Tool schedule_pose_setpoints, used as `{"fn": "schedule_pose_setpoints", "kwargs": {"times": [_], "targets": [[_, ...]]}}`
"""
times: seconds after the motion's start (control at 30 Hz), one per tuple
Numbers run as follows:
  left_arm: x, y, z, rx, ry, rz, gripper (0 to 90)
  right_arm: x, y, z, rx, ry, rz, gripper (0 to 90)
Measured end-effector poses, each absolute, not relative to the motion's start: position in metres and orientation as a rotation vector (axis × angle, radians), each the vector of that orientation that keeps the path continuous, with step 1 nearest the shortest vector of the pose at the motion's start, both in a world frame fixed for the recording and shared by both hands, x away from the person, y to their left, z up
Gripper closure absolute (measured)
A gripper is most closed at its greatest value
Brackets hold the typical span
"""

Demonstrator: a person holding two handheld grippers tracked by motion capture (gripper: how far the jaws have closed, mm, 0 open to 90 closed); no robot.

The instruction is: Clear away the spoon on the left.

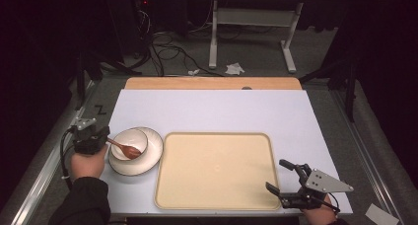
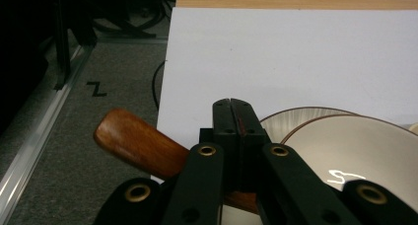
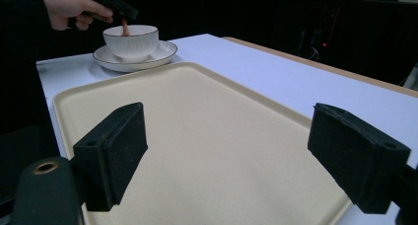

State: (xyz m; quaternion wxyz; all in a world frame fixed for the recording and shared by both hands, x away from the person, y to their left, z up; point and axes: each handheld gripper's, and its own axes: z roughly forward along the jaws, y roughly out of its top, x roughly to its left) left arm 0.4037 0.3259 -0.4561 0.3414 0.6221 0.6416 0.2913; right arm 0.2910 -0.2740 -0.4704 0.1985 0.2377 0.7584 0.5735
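Note:
A brown wooden spoon (image 1: 126,149) rests with its head in a white bowl (image 1: 123,138), which stands on a white plate (image 1: 154,151) at the table's left. My left gripper (image 1: 104,135) is shut on the spoon's handle just left of the bowl. In the left gripper view the jaws meet on the handle (image 2: 135,142), whose rounded end sticks out to the left, with the bowl (image 2: 360,151) to the right. My right gripper (image 1: 277,175) stands open over the near right corner of a beige tray (image 1: 217,170), nothing between its pads (image 3: 116,151).
A white mat (image 1: 212,109) covers the table, with a wooden strip (image 1: 212,83) along the far edge. Beyond it are floor cables (image 1: 162,50) and a white table frame (image 1: 251,32). Metal rails (image 1: 39,175) run along both sides of the table.

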Motion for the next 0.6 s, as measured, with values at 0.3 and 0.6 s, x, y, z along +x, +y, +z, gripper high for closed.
{"fn": "schedule_pose_setpoints", "kwargs": {"times": [0.3, 0.6], "targets": [[0.383, 0.334, -0.459, 1.618, 1.652, 0.775, 90.0, 0.291, -0.272, -0.470, 0.667, 2.126, 1.609, 16.2], [0.363, 0.342, -0.464, 1.599, 1.652, 0.783, 90.0, 0.292, -0.271, -0.470, 0.654, 2.126, 1.617, 16.2]]}}
